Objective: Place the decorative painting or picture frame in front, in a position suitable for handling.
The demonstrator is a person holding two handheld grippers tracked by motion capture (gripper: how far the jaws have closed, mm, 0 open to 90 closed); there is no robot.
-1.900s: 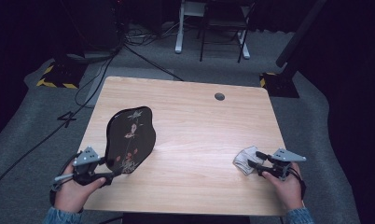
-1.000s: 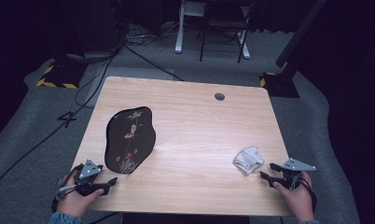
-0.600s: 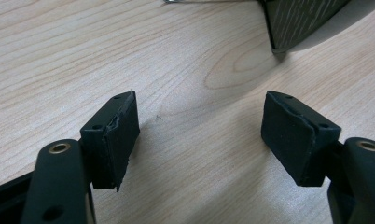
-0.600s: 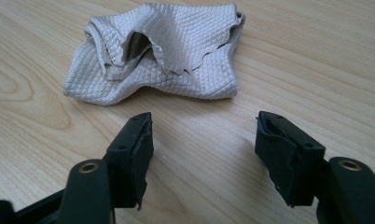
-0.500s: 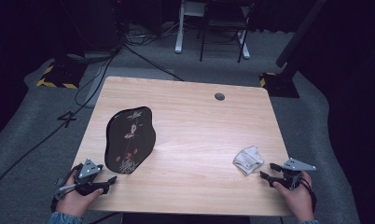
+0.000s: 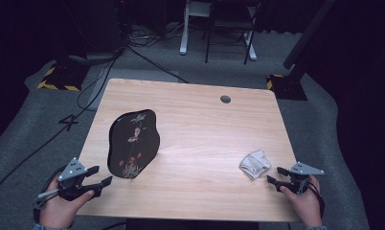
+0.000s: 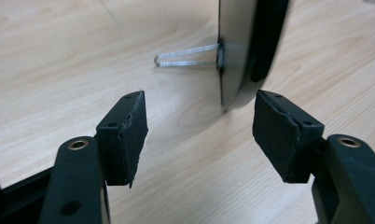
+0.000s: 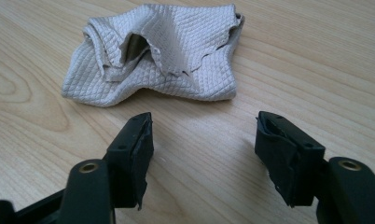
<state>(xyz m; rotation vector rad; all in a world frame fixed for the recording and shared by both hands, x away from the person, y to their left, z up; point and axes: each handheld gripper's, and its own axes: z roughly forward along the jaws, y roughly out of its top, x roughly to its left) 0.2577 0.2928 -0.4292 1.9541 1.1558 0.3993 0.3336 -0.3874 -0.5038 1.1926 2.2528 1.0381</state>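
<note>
**Cloth and plaque on the table, both grippers open and empty**

Cloth point(image 6: 254, 163): a small, crumpled, pale grey piece with a quilted weave, lying on the wooden table point(image 6: 200, 124) near its right front corner. In the right gripper view the cloth point(image 8: 155, 51) is bunched into loose folds, with one fold standing open as a small hollow near its middle, and it lies flat on the wood ahead of the jaws.

Right gripper point(image 6: 274, 175): held in the person's right hand point(image 6: 303, 203) at the table's right front edge, just beside the cloth and apart from it. In its own view the right gripper point(image 8: 204, 135) has its jaws spread wide, bare wood between them, nothing in their grasp; the cloth lies beyond the tips, slightly to the left of the gap.

Plaque point(image 6: 133, 143): a dark, glossy panel with a wavy outline and a painted flower stem, standing upright and leaning slightly back on the left half of the table. In the left gripper view the plaque point(image 7: 244, 46) shows edge-on, propped from behind by a thin wire leg point(image 7: 185, 55) that rests on the wood.

Left gripper point(image 6: 102, 177): held in the left hand point(image 6: 61, 208) at the left front corner of the table, near the plaque's lower edge without touching it. In its own view the left gripper point(image 7: 199, 128) has its jaws wide apart and empty, the plaque's lower edge standing beyond the gap, nearer the right-hand jaw.
</note>
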